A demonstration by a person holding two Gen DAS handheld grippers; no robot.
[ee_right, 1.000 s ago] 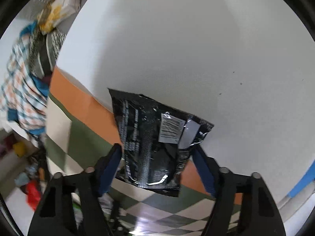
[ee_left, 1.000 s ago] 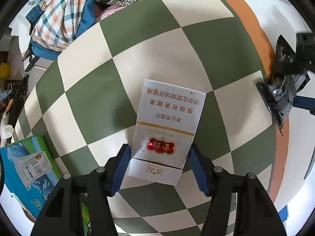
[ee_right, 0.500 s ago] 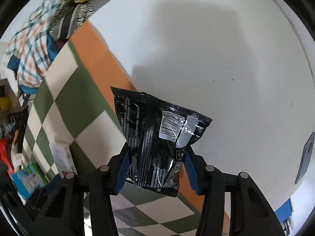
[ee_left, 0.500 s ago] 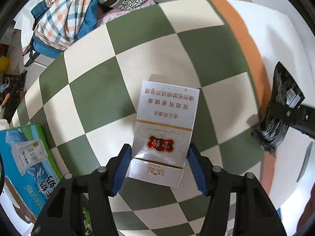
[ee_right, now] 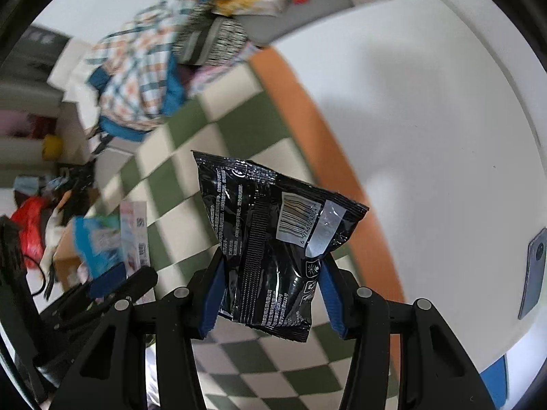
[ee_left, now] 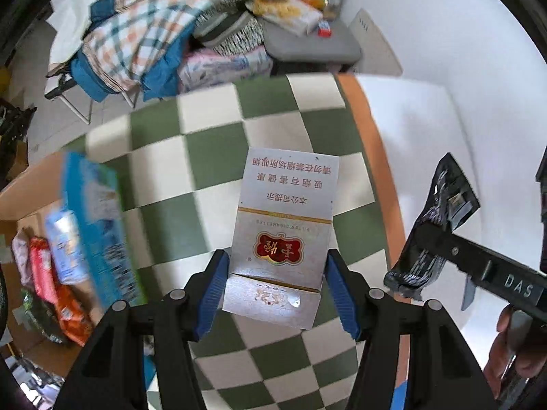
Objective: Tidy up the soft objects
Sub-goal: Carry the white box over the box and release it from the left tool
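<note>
Left wrist view: the left gripper (ee_left: 275, 288) clamps its blue pads on the lower sides of a silver carton (ee_left: 283, 235) with a red emblem, held at frame centre above a green-and-white checkered mat (ee_left: 212, 157). At the right edge, the right gripper (ee_left: 441, 239) grips a black foil packet (ee_left: 441, 198). A blurred blue box (ee_left: 95, 218) sits at the left; plaid clothes (ee_left: 147, 30) are heaped at the upper left.

Right wrist view: the right gripper (ee_right: 271, 288), whose jaws have just been closing, pinches the black foil packet (ee_right: 273, 239) at frame centre, barcode facing the camera. The mat's orange border (ee_right: 328, 157) runs diagonally behind; a white surface (ee_right: 427, 102) fills the right.
</note>
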